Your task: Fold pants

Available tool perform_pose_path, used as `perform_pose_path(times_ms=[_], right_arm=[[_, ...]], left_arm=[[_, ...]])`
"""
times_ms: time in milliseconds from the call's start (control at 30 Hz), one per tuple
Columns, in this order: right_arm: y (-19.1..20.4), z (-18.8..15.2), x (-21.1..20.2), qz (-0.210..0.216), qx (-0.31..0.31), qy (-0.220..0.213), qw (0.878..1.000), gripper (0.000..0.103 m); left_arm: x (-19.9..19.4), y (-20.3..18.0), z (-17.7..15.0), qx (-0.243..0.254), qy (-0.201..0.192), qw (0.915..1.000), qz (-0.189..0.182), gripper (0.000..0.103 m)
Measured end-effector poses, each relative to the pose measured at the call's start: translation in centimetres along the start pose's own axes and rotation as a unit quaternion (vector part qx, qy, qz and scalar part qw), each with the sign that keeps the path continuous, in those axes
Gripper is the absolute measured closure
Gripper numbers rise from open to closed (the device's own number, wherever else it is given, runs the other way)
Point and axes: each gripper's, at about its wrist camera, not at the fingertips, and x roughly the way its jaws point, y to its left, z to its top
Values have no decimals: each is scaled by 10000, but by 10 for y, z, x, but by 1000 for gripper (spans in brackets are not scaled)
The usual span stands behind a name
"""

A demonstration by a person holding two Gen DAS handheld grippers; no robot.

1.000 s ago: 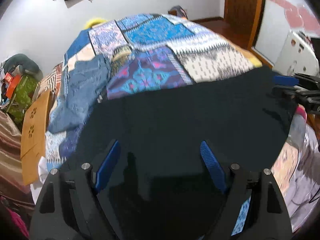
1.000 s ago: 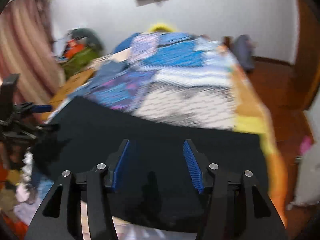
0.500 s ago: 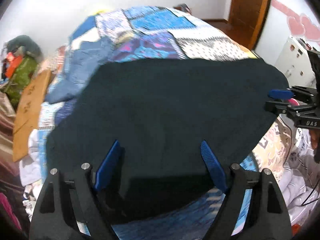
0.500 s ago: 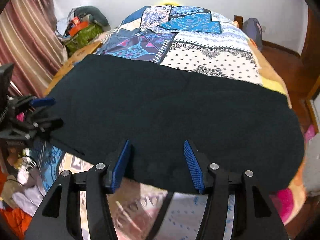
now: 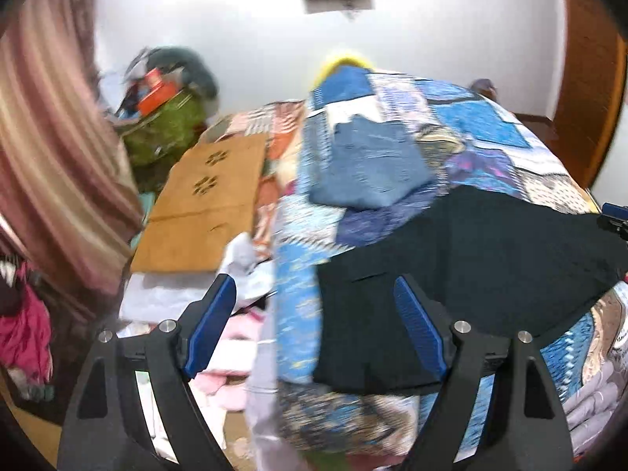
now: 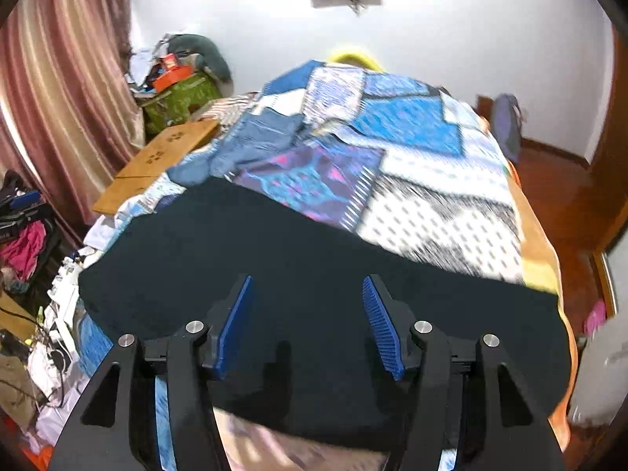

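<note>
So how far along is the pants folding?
The dark pants lie flat across the patchwork bedspread, seemingly folded lengthwise. Nothing is in hand: the left gripper and right gripper are both open and empty. Folding them shorter looks left to do.

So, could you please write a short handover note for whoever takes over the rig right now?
Left gripper: open, empty, over the bed's left edge beside the dark pants.
Right gripper: open, its fingers have just been opening, nothing gripped, above the dark pants.
The pants lie spread flat across the near end of the patchwork bedspread; folded jeans lie further back.
Done: pants laid out.
Left: every fold, as far as the frames show.
</note>
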Motion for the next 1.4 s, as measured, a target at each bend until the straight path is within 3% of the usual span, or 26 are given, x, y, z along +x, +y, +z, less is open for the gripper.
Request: perform_pose_path(times_ms=[133, 300, 433, 700, 767, 867, 1033, 1200, 1267, 1333, 1400], right_arm=[[28, 22, 23, 89, -310, 14, 9995, 46], [57, 36, 55, 303, -474, 168, 9983, 45], [78, 33, 74, 517, -564, 351, 9965, 45], [100, 1, 106, 520, -927, 928, 9900, 43], [99, -4, 105, 471, -970, 859, 9905, 37], [95, -5, 103, 501, -881, 858, 9911, 36], [95, -7, 100, 537, -870, 852, 9911, 36], [87, -15, 92, 601, -764, 834, 9918, 36], [84, -18, 89, 612, -725, 809, 9922, 36], [84, -21, 86, 594, -750, 805, 9921, 36], [84, -24, 82, 553, -829, 805, 9918, 36]], left_arm=[[27, 39, -24, -412, 428, 9982, -57, 19], [76, 39, -68, -788, 1104, 9890, -588, 19], [110, 25, -100, -1273, 1640, 9710, -1189, 19], [107, 36, -124, -2443, 1722, 9367, -1821, 19], [103, 39, -129, -2664, 1735, 9267, -2006, 19], [98, 35, -133, -2881, 1741, 9121, -2339, 19], [95, 15, -126, -2700, 1688, 9168, -2412, 19], [115, 14, -119, -2967, 1663, 9073, -2471, 20], [123, 15, -117, -3121, 1642, 9040, -2418, 25], [127, 14, -114, -2996, 1661, 9140, -2173, 39], [127, 8, -109, -2819, 1618, 9239, -2020, 43]])
